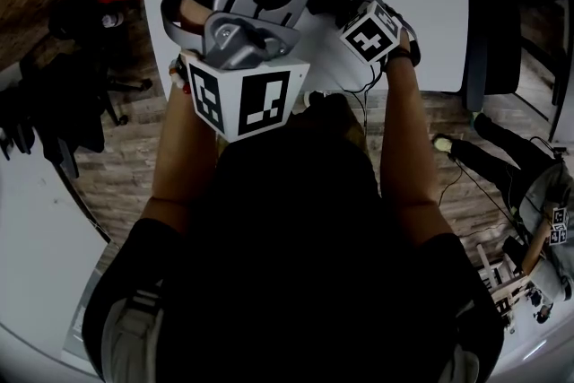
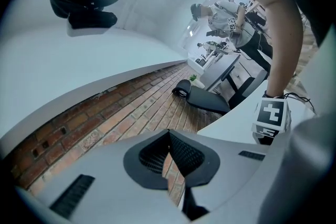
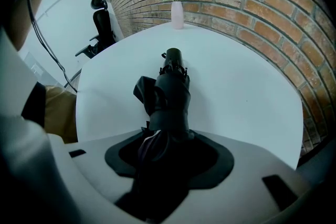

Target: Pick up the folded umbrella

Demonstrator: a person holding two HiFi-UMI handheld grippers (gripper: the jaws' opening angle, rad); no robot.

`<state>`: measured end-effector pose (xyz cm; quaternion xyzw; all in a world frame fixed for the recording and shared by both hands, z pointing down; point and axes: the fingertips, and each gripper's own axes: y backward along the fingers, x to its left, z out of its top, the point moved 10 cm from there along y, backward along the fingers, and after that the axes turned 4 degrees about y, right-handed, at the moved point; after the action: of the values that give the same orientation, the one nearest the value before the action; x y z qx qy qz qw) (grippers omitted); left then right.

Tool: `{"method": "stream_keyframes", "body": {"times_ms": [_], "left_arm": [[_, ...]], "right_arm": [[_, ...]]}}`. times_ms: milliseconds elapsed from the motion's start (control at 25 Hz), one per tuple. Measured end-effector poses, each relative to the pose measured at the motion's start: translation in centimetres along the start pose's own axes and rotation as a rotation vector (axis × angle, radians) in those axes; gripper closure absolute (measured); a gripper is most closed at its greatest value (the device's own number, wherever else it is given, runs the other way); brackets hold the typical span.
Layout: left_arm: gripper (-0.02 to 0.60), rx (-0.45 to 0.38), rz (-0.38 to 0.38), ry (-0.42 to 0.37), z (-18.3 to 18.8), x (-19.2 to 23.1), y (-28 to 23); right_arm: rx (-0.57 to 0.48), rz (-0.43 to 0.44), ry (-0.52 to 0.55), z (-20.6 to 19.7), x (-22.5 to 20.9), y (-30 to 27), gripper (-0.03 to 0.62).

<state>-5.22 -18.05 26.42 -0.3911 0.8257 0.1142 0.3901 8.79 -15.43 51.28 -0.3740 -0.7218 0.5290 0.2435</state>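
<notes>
Right claw [image 3: 165, 152] grasps the folded umbrella [image 3: 170, 92] lying on the bench [image 3: 252, 97]. Lift straight up and watch for sag. Left claw [image 2: 170, 157] is clenched, empty.

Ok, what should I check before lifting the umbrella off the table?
1. Folded umbrella sits in the right claw: ok.
2. Pads pressing on it: ok.
3. Nothing lying on the umbrella: ok.
4. Left claw shut, empty, away from it: ok.
5. Flower vase at the white table's far edge, apart: ok.
6. Strap fastened: cannot tell; a fabric flap sticks out.
</notes>
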Motion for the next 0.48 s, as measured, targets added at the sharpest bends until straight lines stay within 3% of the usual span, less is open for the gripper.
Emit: {"method": "stream_keyframes", "body": {"times_ms": [480], "left_arm": [[0.569, 0.023, -0.003, 0.02, -0.33, -0.22, 0.17]], "right_arm": [[-0.022, -0.029, 0.003, -0.33, 0.01, -0.1, 0.364]]}}
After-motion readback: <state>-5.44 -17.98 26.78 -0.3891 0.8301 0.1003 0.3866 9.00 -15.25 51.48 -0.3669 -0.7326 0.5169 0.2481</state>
